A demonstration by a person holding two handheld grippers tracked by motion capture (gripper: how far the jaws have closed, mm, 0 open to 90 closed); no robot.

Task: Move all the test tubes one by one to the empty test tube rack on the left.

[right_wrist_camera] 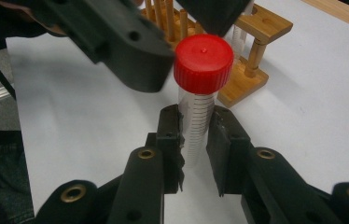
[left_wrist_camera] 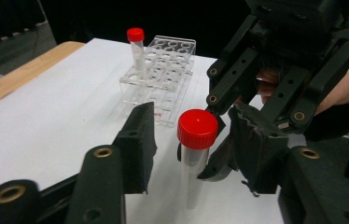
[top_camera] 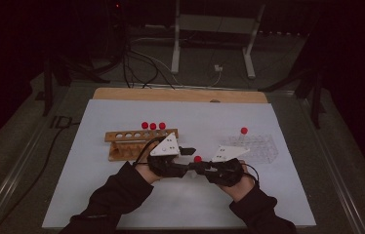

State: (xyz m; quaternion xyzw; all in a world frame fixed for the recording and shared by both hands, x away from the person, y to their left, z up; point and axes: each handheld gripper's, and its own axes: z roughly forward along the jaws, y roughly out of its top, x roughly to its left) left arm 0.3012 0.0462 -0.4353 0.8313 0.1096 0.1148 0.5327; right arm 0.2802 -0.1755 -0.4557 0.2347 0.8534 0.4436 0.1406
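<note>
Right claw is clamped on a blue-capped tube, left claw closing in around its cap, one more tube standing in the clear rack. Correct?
Not quite: the cap is red, not blue. The right gripper view shows the right claw clamped on the red-capped tube. The rest holds: the left claw is around its cap, pads not yet touching, and one tube stands in the clear rack.

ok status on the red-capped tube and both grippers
Right gripper shut on the red-capped tube, upright. Left gripper open around its cap, jaws not touching. Nothing in the way.
</note>
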